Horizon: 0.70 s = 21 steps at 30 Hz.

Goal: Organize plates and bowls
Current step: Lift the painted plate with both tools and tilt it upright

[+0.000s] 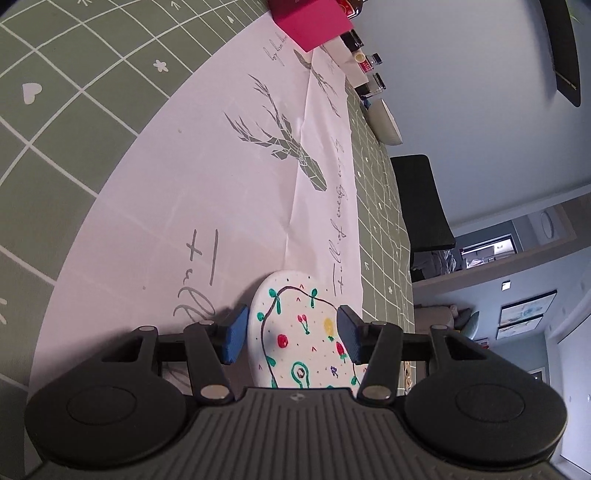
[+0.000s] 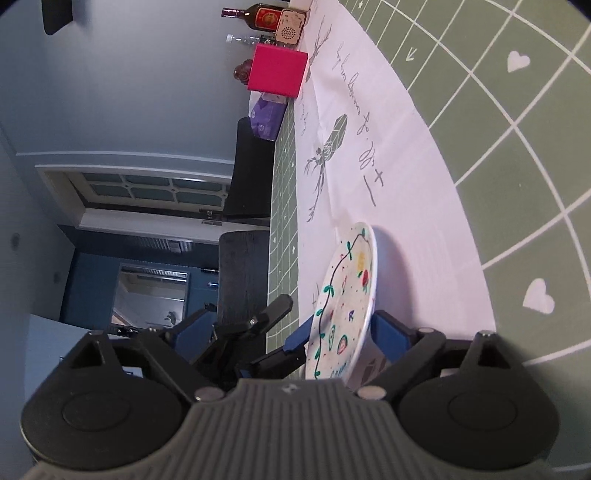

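Note:
A white plate painted with fruit and a dark vine line shows in the left wrist view (image 1: 295, 332) and the right wrist view (image 2: 347, 295), lying on a white paper sheet (image 1: 207, 184). My left gripper (image 1: 293, 334) straddles the plate's near edge, jaws spread wider than the plate, not touching. My right gripper (image 2: 340, 338) has its blue pads on both faces of the plate's rim. A pale bowl (image 1: 384, 122) sits far along the table. The left gripper also shows in the right wrist view (image 2: 236, 325).
A pink box (image 2: 277, 72), bottles (image 2: 258, 14), a purple pack (image 2: 267, 114) and small jars (image 1: 369, 62) stand at the table's far end. Black chairs (image 1: 424, 199) line the table's edge. The table has a green grid cloth (image 2: 517, 147).

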Available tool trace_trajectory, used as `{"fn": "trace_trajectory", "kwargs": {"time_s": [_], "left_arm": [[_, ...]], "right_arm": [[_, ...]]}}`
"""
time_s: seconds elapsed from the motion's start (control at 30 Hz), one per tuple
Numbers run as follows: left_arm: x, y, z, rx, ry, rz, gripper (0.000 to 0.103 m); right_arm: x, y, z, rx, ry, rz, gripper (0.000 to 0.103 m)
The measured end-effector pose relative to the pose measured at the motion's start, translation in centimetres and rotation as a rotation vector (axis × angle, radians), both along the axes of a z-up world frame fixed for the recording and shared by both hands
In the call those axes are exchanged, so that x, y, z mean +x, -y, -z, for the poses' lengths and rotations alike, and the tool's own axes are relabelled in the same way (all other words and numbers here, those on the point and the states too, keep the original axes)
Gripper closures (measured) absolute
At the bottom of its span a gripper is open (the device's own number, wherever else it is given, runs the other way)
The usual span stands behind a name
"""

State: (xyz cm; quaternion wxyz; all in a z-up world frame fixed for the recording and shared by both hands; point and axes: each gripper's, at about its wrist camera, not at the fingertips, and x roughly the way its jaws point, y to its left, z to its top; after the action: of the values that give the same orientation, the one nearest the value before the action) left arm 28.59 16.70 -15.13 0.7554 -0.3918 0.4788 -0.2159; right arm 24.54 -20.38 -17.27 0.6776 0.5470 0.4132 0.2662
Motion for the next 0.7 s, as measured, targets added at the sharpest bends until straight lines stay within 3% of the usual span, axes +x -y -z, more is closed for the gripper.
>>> {"fn": "trace_trajectory", "kwargs": {"time_s": [0.1, 0.2, 0.27, 0.33, 0.37, 0.43, 0.5, 0.7], "left_arm": [[-0.2, 0.2, -0.4, 0.012, 0.024, 0.008, 0.044], [-0.4, 0.1, -0.9, 0.037, 0.042, -0.012, 0.044], [-0.4, -0.3, -1.0, 0.031, 0.040, -0.023, 0.044], [-0.3, -0.6, -0.8, 0.020, 0.023, -0.035, 0.045], [-0.4, -0.6, -0.8, 0.024, 0.018, -0.042, 0.050], [-0.7, -0.3, -1.0, 0.058, 0.033, -0.045, 0.065], [-0.8, 0.0, -1.2, 0.086, 0.043, -0.029, 0.067], [-1.0, 0.2, -1.8, 0.068, 0.051, -0.016, 0.077]], "right_arm": [[-0.4, -0.4, -0.4, -0.039, 0.008, 0.026, 0.012], [-0.7, -0.9, -0.6, -0.153, 0.033, 0.019, 0.029], [-1.2, -0.7, 0.0, -0.193, 0.006, 0.050, 0.065], [-1.3, -0.4, 1.0, -0.177, -0.034, 0.070, 0.084], [-1.4, -0.4, 1.2, -0.186, -0.040, 0.075, 0.094], [-1.5, -0.4, 1.2, -0.210, -0.046, 0.089, 0.096], [-1.6, -0.3, 1.0, -0.233, -0.037, 0.102, 0.096], [-2.2, 0.8, 0.0, -0.164, -0.013, 0.134, 0.097]]}}
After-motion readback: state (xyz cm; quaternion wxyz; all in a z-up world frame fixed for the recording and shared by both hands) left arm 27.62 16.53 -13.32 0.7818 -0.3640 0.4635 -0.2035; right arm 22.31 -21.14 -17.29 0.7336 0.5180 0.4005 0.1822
